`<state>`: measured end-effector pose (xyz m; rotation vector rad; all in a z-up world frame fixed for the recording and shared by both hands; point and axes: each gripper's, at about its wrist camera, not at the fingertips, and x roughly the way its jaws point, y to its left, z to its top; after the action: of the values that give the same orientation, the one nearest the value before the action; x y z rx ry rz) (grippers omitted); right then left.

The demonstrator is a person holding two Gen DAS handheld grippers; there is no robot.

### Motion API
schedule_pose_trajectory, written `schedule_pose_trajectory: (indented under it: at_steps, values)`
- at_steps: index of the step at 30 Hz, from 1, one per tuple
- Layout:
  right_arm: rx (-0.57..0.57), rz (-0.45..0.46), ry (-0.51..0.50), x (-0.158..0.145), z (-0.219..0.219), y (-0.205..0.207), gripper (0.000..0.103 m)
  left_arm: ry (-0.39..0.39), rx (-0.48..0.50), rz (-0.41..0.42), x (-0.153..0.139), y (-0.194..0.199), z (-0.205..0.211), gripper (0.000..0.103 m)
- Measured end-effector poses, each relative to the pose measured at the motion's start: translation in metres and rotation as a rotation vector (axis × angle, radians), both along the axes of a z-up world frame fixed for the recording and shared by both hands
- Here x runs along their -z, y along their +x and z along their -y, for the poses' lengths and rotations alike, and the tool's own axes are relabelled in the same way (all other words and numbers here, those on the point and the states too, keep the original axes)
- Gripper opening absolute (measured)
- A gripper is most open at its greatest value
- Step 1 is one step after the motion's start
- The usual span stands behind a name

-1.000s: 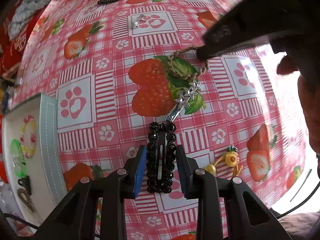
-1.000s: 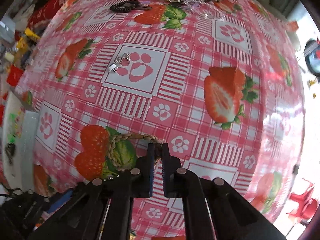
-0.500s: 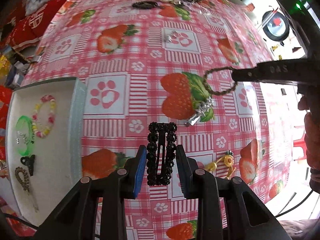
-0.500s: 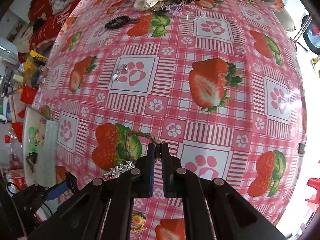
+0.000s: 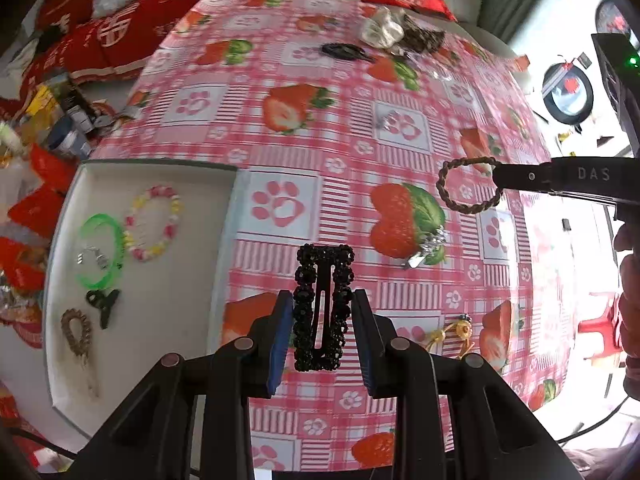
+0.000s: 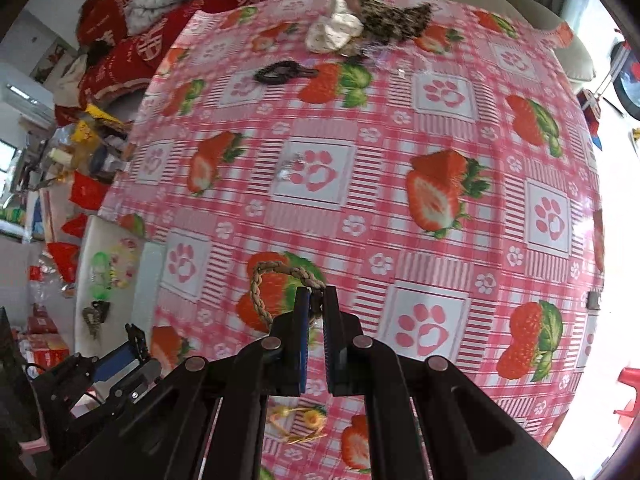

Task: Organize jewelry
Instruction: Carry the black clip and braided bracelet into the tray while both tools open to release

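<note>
My left gripper [image 5: 322,312] is shut on a black beaded hair clip [image 5: 323,304], held upright above the pink strawberry tablecloth. My right gripper [image 6: 315,304] is shut on a braided brown rope bracelet [image 6: 262,286]; in the left wrist view that bracelet [image 5: 466,188] hangs as a loop off the right gripper's fingertips [image 5: 520,178]. A white tray [image 5: 200,184] at the left holds a green bangle [image 5: 98,250], a pastel bead bracelet [image 5: 154,222], a small black claw clip [image 5: 102,306] and a brown hair tie [image 5: 76,334]. A silver star clip [image 5: 428,246] lies on the cloth.
Yellow flower earrings [image 5: 456,334] lie near the table's front edge. A small silver piece [image 6: 290,168] rests on a paw print. At the far end sit a black hair tie [image 6: 280,72], a white scrunchie [image 6: 334,30] and a leopard scrunchie [image 6: 396,18]. Red cushions and clutter flank the table's left.
Both grippers have risen with their loads; the table looks smaller. The left wrist view has swung so the tray shows fully. The bracelet has lifted off the cloth and now hangs free.
</note>
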<state>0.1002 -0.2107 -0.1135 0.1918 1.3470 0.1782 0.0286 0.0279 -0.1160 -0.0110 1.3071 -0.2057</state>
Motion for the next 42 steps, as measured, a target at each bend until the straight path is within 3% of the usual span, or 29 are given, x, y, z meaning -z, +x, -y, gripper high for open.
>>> schedule_pose_trajectory:
  at_steps: [11,19,30,42]
  values:
    - [-0.158,0.022,0.049,-0.019,-0.074,-0.002,0.007,0.026,-0.126,0.051,-0.023,-0.021,-0.064,0.036]
    - [-0.298,0.029,0.072,-0.021,-0.146,-0.003,0.007,0.057,-0.227,0.042,-0.016,-0.038,-0.117,0.036]
    - [-0.481,-0.043,0.061,0.009,-0.235,-0.015,0.007,0.076,-0.330,-0.005,0.017,-0.053,-0.165,0.036]
    - [-0.557,-0.104,0.009,0.045,-0.276,-0.016,0.007,0.101,-0.365,-0.038,0.046,-0.052,-0.182,0.036]
